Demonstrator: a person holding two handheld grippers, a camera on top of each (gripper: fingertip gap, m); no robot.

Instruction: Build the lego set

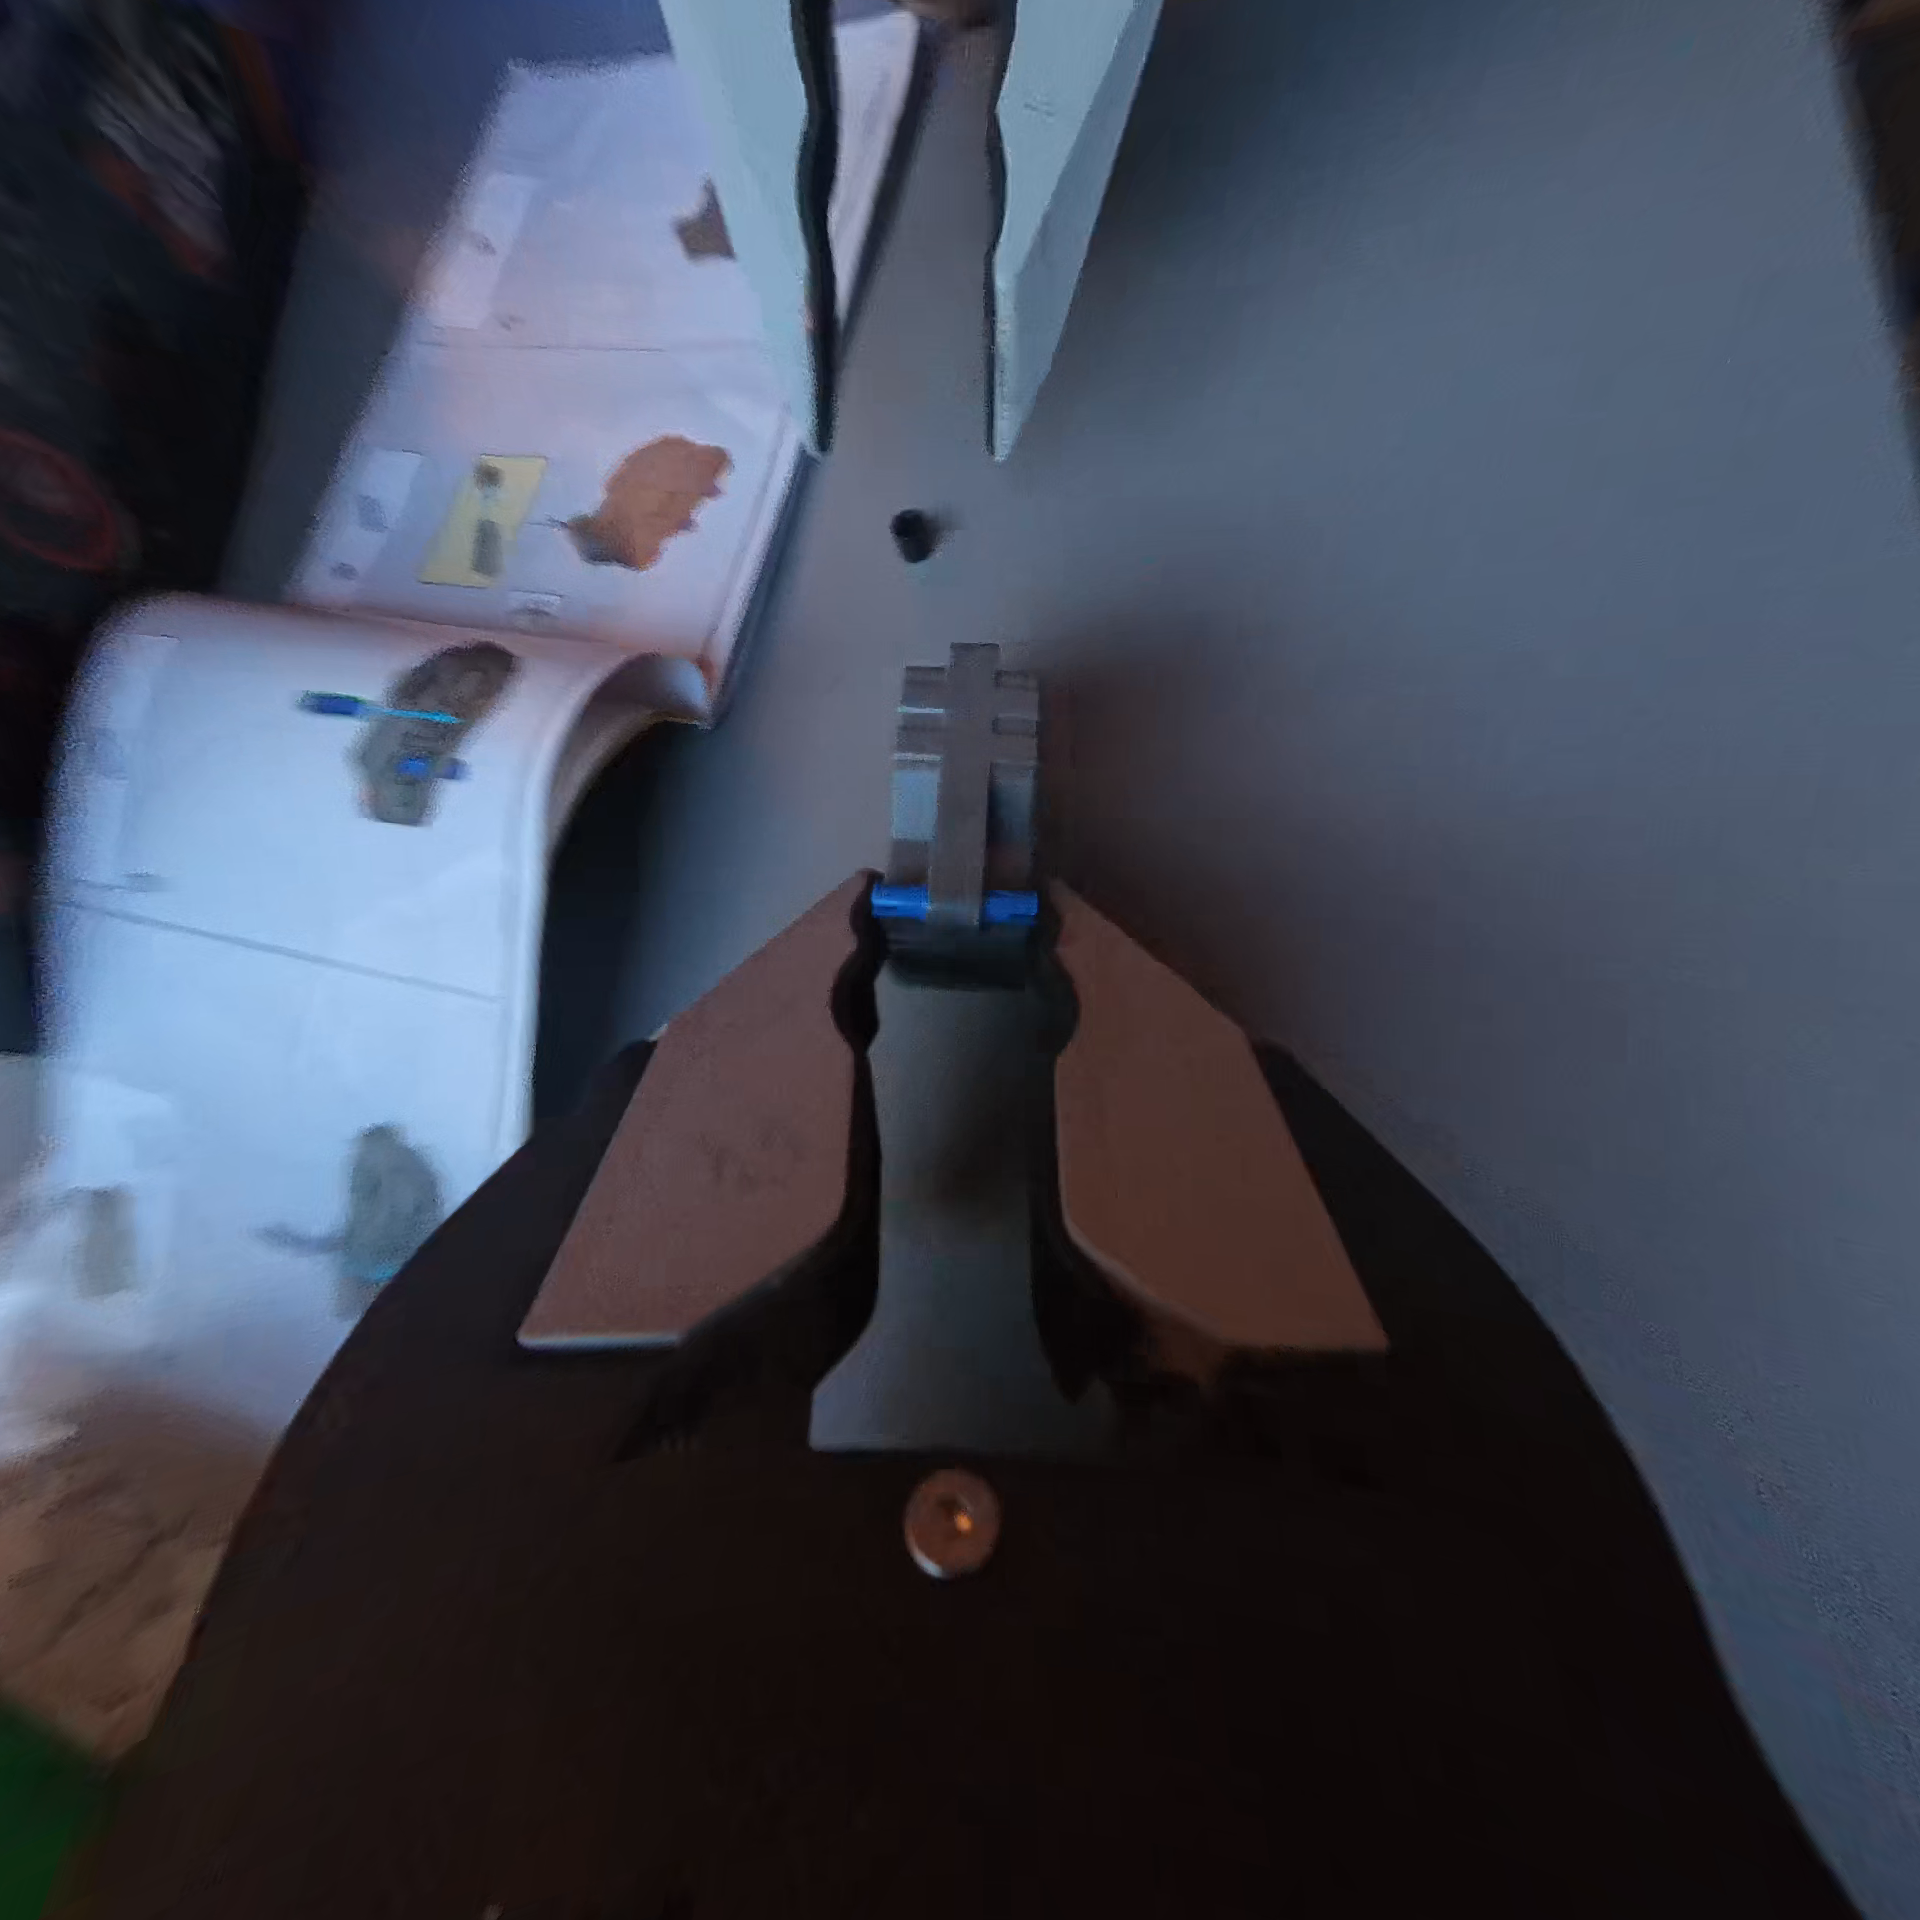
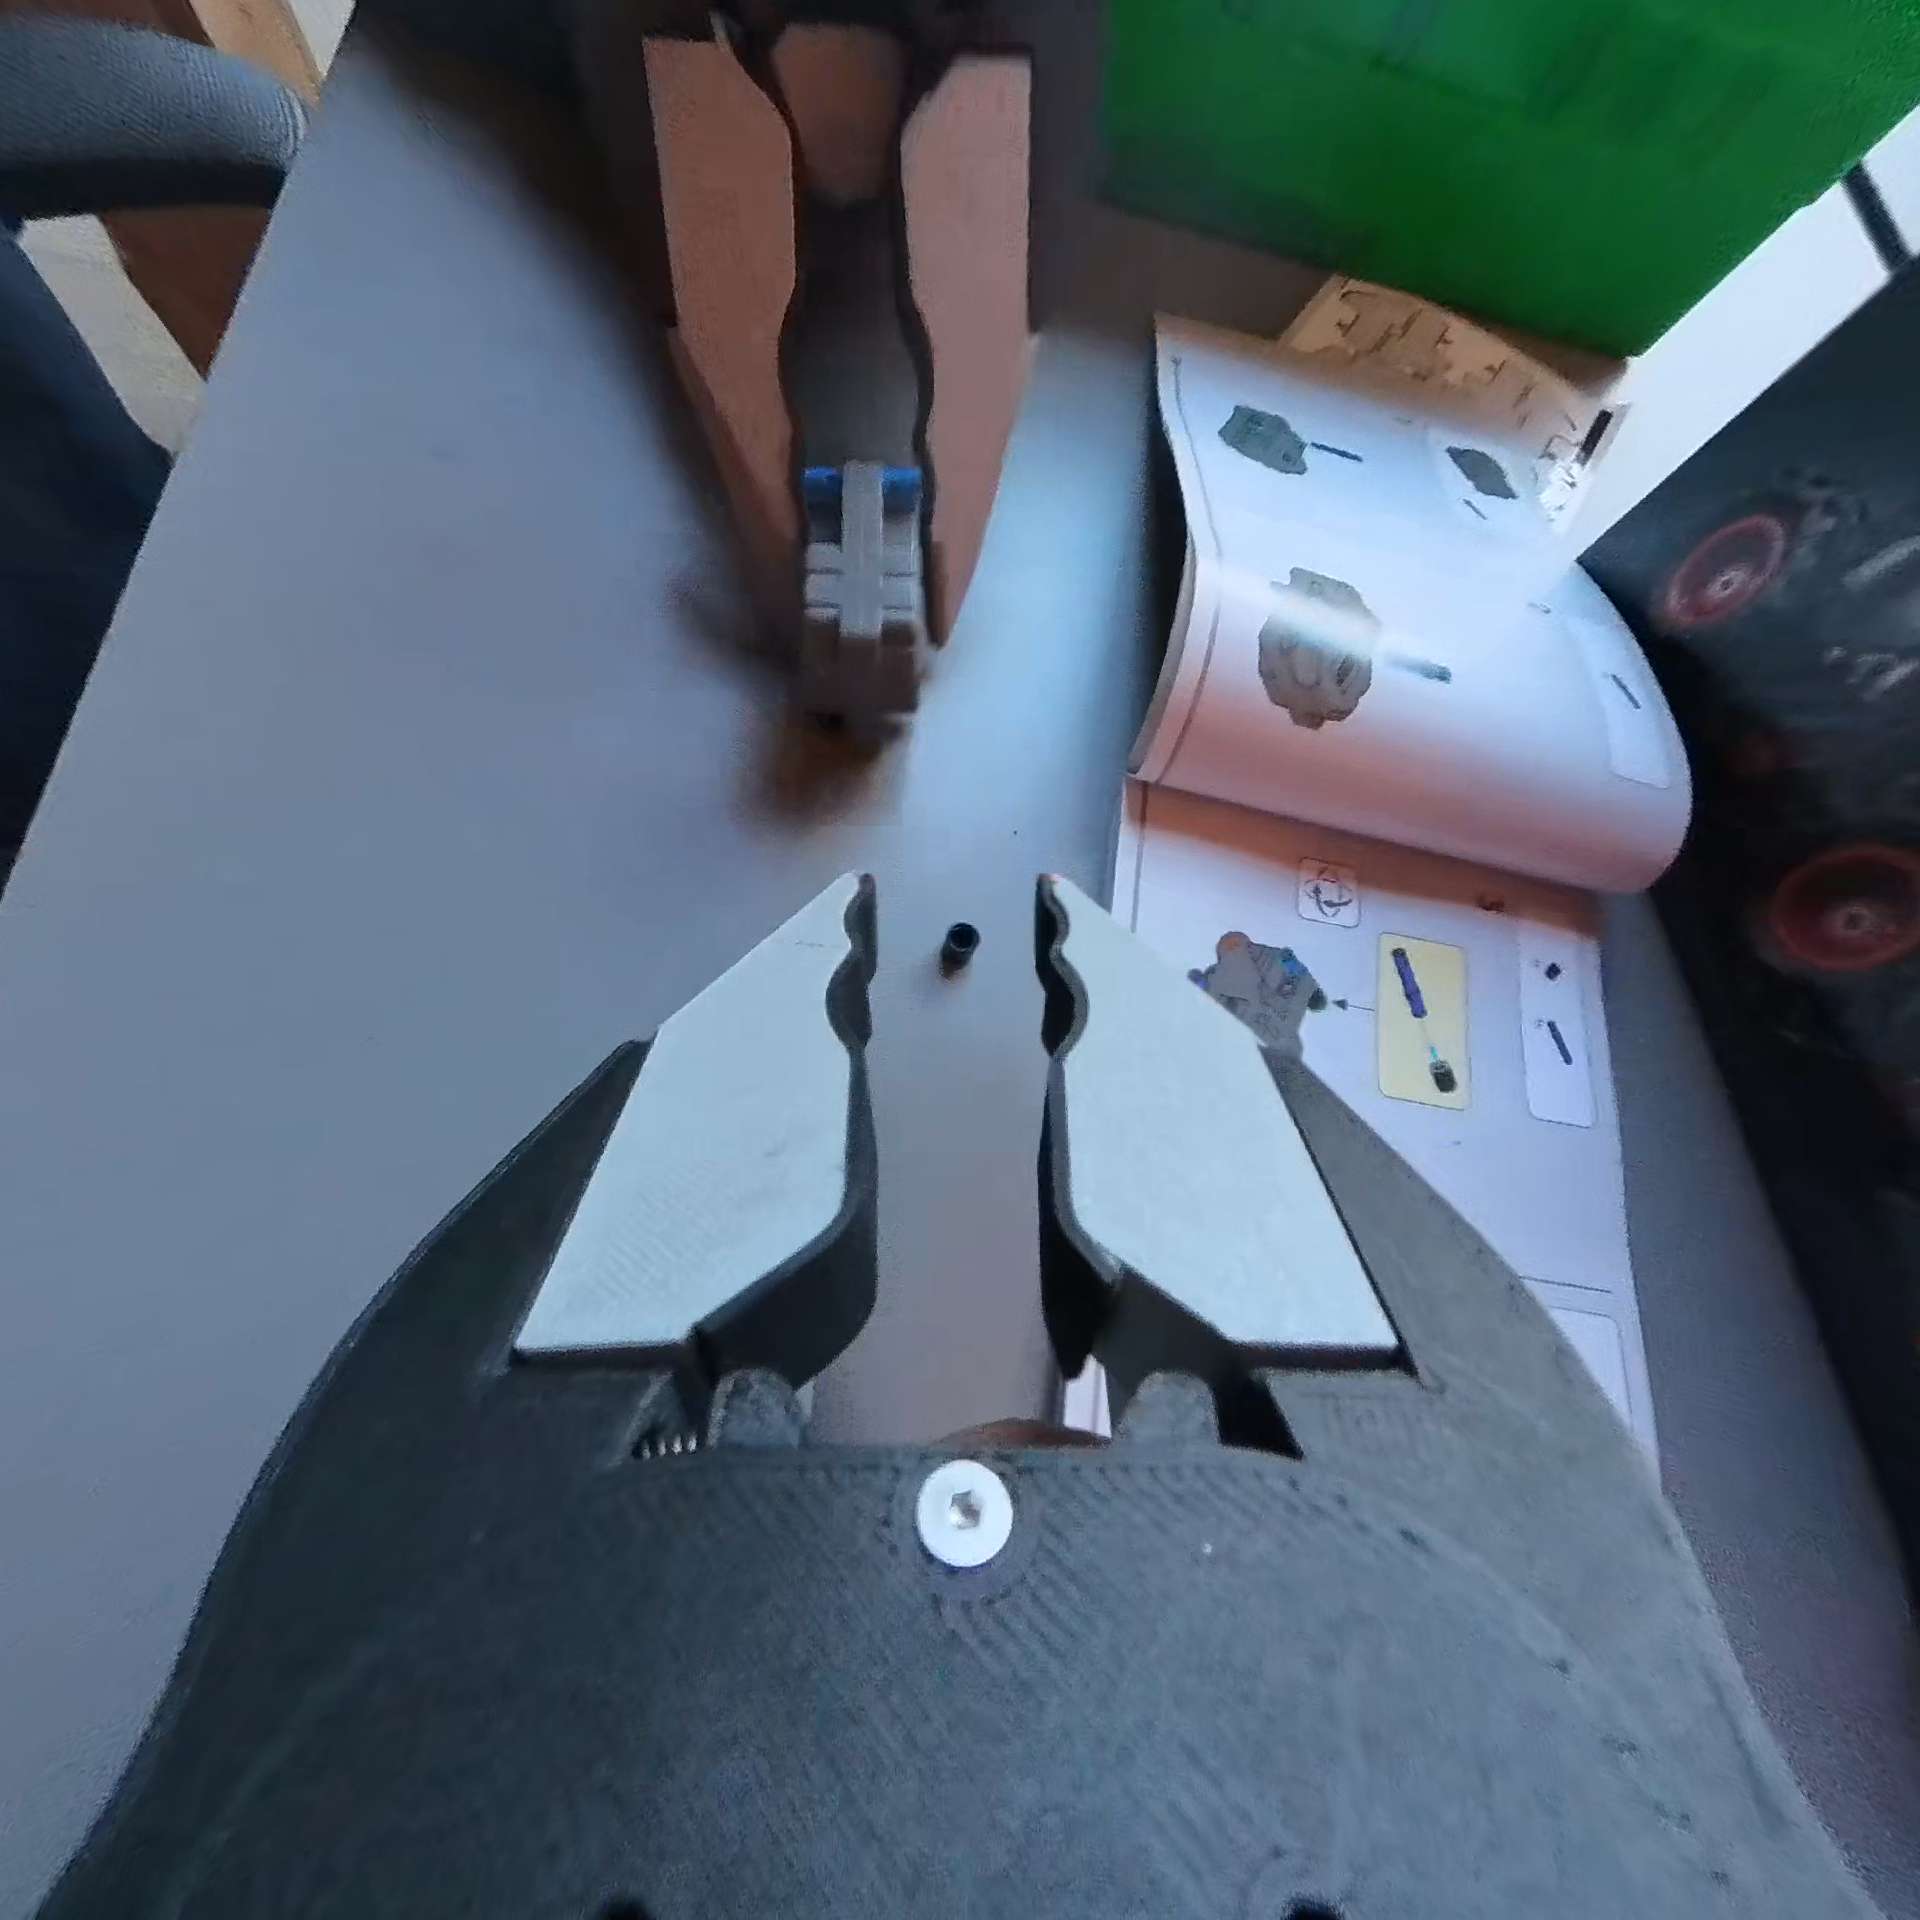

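My left gripper (image 1: 956,909), with brown fingers, is shut on a grey lego assembly (image 1: 966,769) that has a blue pin (image 1: 896,902) through it, held just above the grey table (image 1: 1455,623). A small black lego piece (image 1: 912,532) lies on the table ahead of it. My right gripper (image 2: 954,888), with white fingers, is open and low over the table, with the black piece (image 2: 954,948) lying between its fingers, untouched. In the right wrist view the left gripper (image 2: 868,623) and the grey assembly (image 2: 862,592) face me. In the left wrist view the right gripper (image 1: 909,447) shows at the top.
An open instruction booklet (image 2: 1403,644) lies on the table beside the grippers; it also shows in the left wrist view (image 1: 520,416). A green box (image 2: 1455,156) and a black box with red wheels printed on it (image 2: 1818,831) stand past it. A chair (image 2: 104,135) is off the table's far edge. About 8 cm separates my left fingertips from my right.
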